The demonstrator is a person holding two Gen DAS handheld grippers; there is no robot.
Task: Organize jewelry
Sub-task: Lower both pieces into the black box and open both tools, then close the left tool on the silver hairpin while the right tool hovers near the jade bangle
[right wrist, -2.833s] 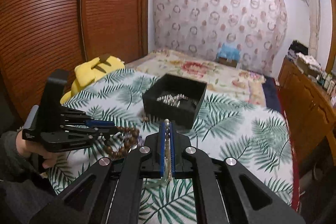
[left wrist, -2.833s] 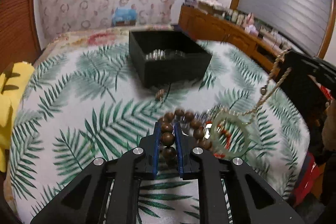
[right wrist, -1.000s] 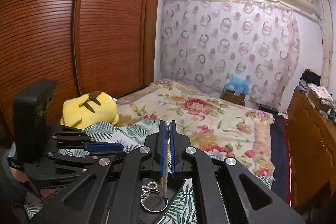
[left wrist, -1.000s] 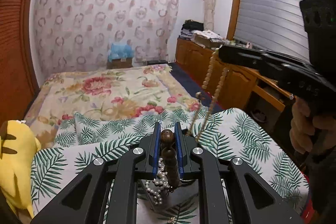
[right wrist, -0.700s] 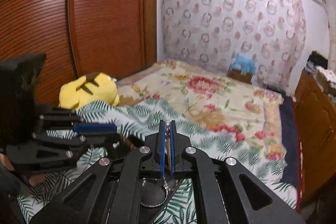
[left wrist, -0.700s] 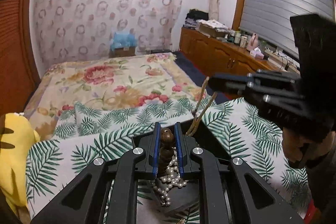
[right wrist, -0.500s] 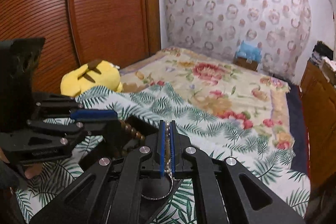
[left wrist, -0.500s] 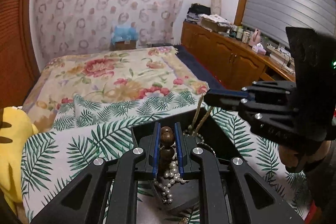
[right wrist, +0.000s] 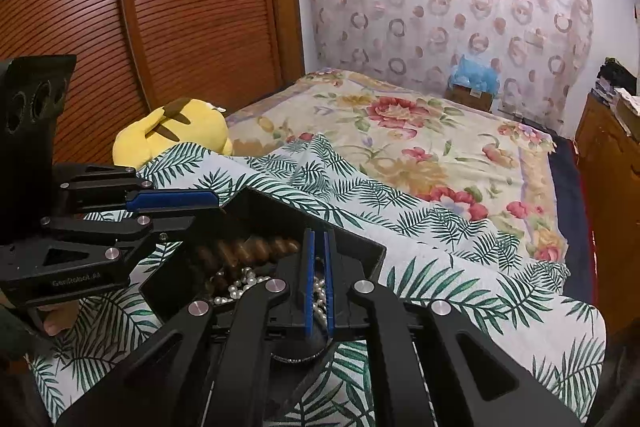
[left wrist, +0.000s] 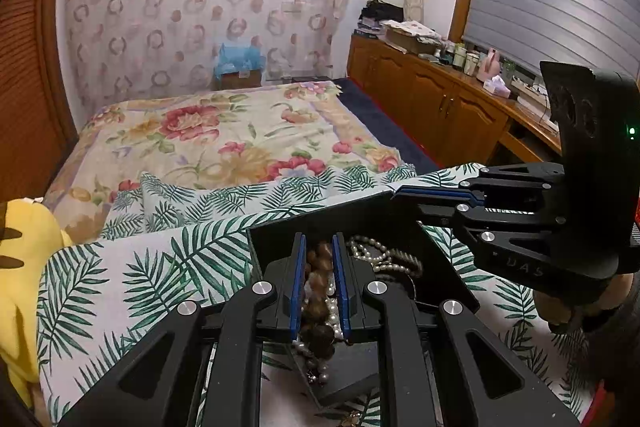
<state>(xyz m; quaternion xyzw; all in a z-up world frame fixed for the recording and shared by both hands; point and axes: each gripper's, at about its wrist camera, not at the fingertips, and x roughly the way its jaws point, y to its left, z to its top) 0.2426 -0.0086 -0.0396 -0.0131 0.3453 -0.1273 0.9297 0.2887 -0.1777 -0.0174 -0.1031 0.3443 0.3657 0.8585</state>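
A black open box (left wrist: pixel 280 227) (right wrist: pixel 352 243) sits on the palm-leaf cloth and holds white pearls (left wrist: pixel 332 307) (right wrist: pixel 240 283) and a beige bead string (left wrist: pixel 396 261). My left gripper (left wrist: pixel 319 247) hangs over the box with its jaws slightly parted around a brown wooden bead bracelet (left wrist: pixel 318 275), which trails down into the box (right wrist: pixel 256 249). My right gripper (right wrist: pixel 319 243) is over the box too, jaws a narrow slit apart; the beige string no longer shows between them.
A yellow plush toy (right wrist: pixel 176 127) lies at the left of the bed. A floral bedspread (left wrist: pixel 224 143) stretches behind the box. A wooden cabinet (left wrist: pixel 440 107) with clutter runs along the right wall. Small jewelry (left wrist: pixel 352 417) lies on the cloth near me.
Both grippers have come down over the box. The beige string that hung from the right gripper now lies in the box. The wooden bracelet has sunk in and the left jaws have widened.
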